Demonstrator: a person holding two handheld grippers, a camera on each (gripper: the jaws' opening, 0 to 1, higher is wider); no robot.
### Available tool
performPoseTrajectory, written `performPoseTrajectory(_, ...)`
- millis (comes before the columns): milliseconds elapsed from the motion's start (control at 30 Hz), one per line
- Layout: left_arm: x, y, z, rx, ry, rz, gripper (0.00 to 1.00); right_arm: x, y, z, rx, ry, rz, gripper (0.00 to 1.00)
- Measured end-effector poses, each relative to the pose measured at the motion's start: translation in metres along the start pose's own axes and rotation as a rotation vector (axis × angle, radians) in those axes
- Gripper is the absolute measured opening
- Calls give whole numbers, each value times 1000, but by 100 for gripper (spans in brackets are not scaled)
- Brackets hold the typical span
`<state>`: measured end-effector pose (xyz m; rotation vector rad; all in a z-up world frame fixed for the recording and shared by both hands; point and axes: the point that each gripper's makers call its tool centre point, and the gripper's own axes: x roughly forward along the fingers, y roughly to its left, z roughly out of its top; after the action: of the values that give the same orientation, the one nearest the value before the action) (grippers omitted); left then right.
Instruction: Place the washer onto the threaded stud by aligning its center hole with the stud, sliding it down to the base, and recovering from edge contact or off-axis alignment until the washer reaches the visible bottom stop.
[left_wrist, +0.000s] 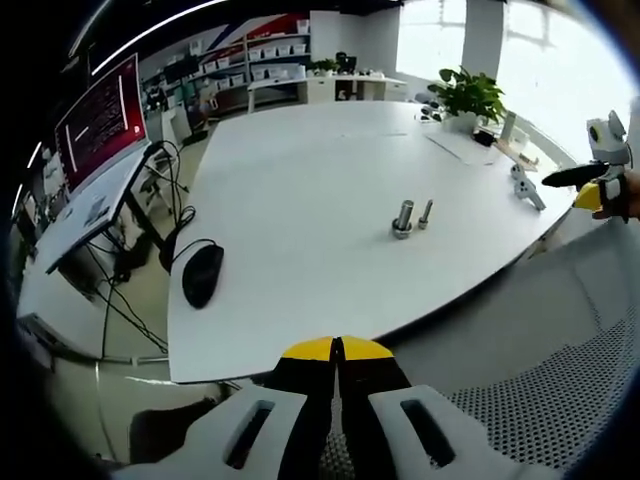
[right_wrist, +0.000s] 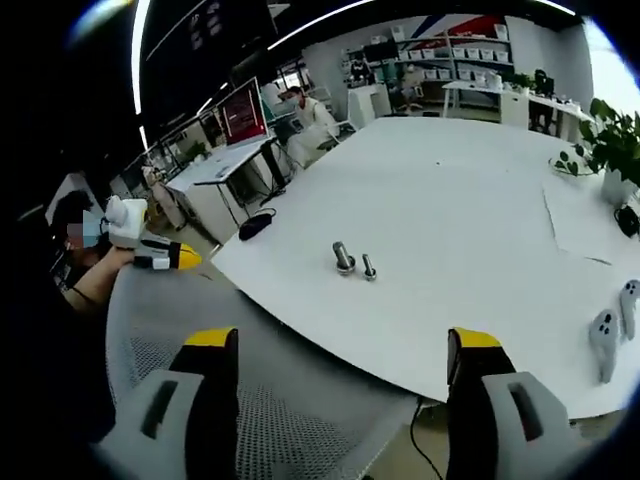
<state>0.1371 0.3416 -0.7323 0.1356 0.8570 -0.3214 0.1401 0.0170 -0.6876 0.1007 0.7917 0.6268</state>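
We hold both grippers back from the white desk (left_wrist: 300, 200), neither carrying anything. The left gripper (left_wrist: 337, 350) sits at the bottom centre of the left gripper view with its jaws pressed together; the right gripper (right_wrist: 343, 350), at the bottom of the right gripper view, has its jaws spread wide.

The threaded stud (left_wrist: 403, 219) stands upright right of centre in the left gripper view, with a smaller bolt (left_wrist: 426, 213) just beside it. A ring at the stud's base may be the washer, but it is too small to tell.

Our risk is reaching for the wrong piece, or knocking the two close-standing parts over. A mouse (left_wrist: 202, 275) lies at the desk's left edge.
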Motion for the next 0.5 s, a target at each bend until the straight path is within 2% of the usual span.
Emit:
performPoseTrajectory(167,0,1,-2,0,11,4,0,4,13,-19,57,-33,-4,86)
performPoseTrajectory(200,0,1,-2,-1,10,7,0,5,19,-11,94,-79,11,85)
performPoseTrajectory(233,-1,2,-3,3,15,14,0,4,20,-7,84,-108,10,86)
performPoseTrajectory(333,-1,2,-1,-4,3,18,0,8,22,-9,35,-96,-20,87)
performPoseTrajectory(367,-1,2,-2,-1,7,19,0,9,17,-12,-5,-69,-63,87)
performPoseTrajectory(400,-1,2,-2,2,11,16,0,9,15,-10,-13,-82,-87,86)
performPoseTrajectory(500,-1,2,-1,1,5,14,0,11,12,-11,15,-92,-120,80)
